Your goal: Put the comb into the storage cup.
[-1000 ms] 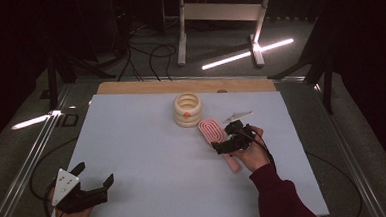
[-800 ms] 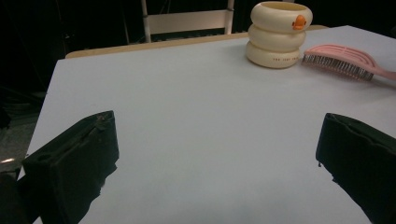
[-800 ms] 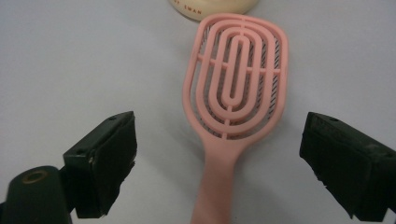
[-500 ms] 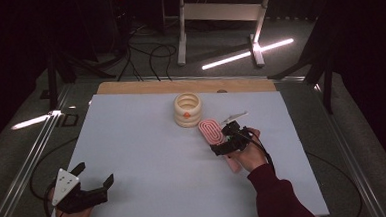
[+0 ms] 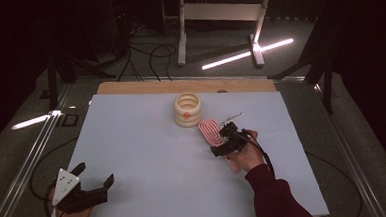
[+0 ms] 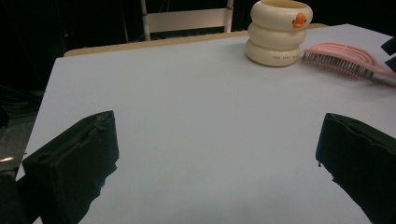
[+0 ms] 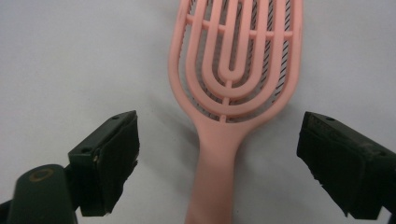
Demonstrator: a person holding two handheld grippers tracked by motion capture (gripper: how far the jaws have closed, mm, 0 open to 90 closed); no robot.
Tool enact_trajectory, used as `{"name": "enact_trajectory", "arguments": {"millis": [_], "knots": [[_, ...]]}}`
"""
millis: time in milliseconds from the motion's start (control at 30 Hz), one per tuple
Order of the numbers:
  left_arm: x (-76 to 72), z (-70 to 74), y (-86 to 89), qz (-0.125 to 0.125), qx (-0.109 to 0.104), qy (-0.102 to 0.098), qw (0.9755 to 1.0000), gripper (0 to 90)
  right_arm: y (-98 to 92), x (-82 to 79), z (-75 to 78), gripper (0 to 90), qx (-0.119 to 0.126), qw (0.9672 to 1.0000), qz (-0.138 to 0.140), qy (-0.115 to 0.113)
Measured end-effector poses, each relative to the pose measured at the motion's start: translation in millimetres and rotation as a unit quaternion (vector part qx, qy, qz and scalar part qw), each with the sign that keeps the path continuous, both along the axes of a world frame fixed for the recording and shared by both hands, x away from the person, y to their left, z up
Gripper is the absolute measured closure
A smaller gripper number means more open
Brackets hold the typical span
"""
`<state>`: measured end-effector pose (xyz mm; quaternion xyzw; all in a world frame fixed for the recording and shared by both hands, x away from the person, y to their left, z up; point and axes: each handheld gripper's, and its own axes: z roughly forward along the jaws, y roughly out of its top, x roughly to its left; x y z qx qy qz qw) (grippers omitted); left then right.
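The right hand-held gripper [image 7: 219, 154] straddles the handle of the pink hairbrush [image 7: 233, 93] lying flat on the worktop [image 5: 143, 146], jaws wide, just closing slightly, not yet touching it.

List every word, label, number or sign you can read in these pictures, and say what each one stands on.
Cream ring-stacked cup: one line of small dark print on its lowest ring, too small and blurred to read.
Same cup: an orange figure near the rim, a picture, not lettering.
Pink hairbrush: no text visible.
Table surface: no text visible.
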<state>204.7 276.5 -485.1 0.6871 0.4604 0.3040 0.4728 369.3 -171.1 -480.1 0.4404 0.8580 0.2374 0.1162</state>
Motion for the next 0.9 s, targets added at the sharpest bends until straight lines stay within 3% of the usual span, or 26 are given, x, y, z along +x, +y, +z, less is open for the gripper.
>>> {"name": "enact_trajectory", "arguments": {"millis": [467,900], "knots": [[0.4,-0.6,0.2,0.000,0.000,0.002,1.0000,0.0,0.7,4.7,-9.9,17.8,-0.013,0.9993,-0.007,0.035],[0.3,-0.6,0.9,0.000,-0.001,0.002,1.0000,0.0,0.9,7.6,-16.6,24.6,-0.022,0.9984,-0.012,0.050]]}}
